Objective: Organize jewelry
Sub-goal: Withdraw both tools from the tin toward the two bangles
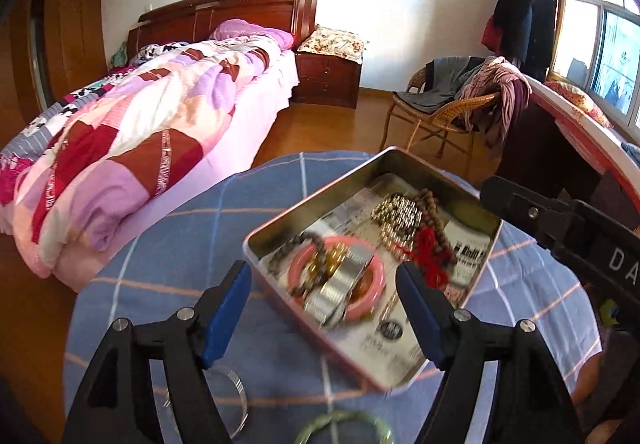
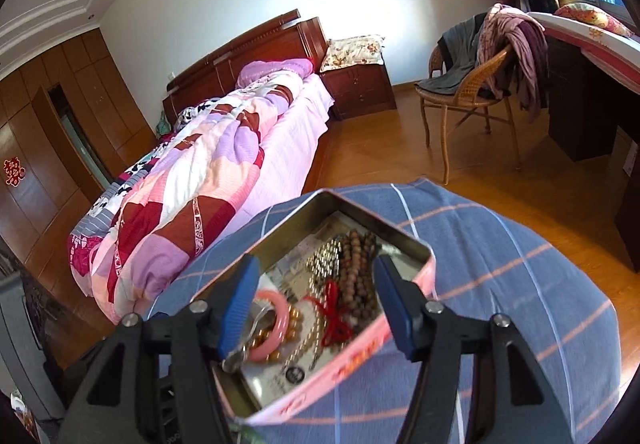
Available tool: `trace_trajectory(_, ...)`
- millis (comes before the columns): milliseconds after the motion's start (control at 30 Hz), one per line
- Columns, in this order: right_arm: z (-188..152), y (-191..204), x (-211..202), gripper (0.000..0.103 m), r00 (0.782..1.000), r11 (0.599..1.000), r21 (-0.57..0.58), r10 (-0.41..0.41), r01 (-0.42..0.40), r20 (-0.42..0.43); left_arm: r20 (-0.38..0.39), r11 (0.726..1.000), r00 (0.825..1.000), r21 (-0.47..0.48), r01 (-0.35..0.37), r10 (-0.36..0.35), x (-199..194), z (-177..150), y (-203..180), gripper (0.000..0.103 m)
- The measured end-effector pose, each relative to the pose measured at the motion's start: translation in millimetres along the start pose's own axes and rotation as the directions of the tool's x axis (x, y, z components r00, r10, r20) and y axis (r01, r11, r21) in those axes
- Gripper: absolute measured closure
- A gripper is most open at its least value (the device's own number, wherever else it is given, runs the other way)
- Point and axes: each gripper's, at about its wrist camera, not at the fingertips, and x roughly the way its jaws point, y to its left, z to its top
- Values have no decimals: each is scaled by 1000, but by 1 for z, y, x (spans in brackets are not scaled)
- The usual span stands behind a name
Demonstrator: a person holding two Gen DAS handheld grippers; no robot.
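Observation:
An open metal tin (image 1: 320, 200) with pink sides stands on a round table under a blue checked cloth (image 1: 180, 244). In the tin lie a pink bangle (image 1: 376, 276), a silver watch band (image 1: 340, 284), amber beads, a silver bead chain (image 1: 400, 212), brown wooden beads (image 1: 436, 228) and a red tassel (image 1: 432, 264). My left gripper (image 1: 324, 284) is open and empty above the tin's near end. A silver bangle (image 1: 238, 392) and a green bangle (image 1: 344, 426) lie on the cloth below it. My right gripper (image 2: 316, 292) is open and empty over the tin (image 2: 424, 268); its body shows at the left wrist view's right edge.
A bed with a patchwork quilt (image 1: 140, 132) stands left of the table. A wicker chair with clothes (image 1: 460, 100) and a desk (image 1: 580, 140) stand at the right, by the window. A nightstand (image 1: 328, 76) stands at the back wall.

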Motion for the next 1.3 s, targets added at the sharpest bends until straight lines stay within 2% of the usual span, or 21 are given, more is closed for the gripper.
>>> trace_trajectory(300, -39, 2, -21, 40, 999, 999, 24, -25, 25, -30, -4, 998, 998, 27, -63, 63, -26, -32, 9, 27)
trace_trajectory(633, -77, 10, -40, 40, 997, 999, -8, -41, 41, -58, -17, 996, 996, -3, -92, 92, -48, -64, 21, 27)
trace_trajectory(1300, -112, 14, -70, 40, 996, 998, -45, -51, 48, -70, -47, 988, 987, 17, -153, 153, -66, -105, 33, 26)
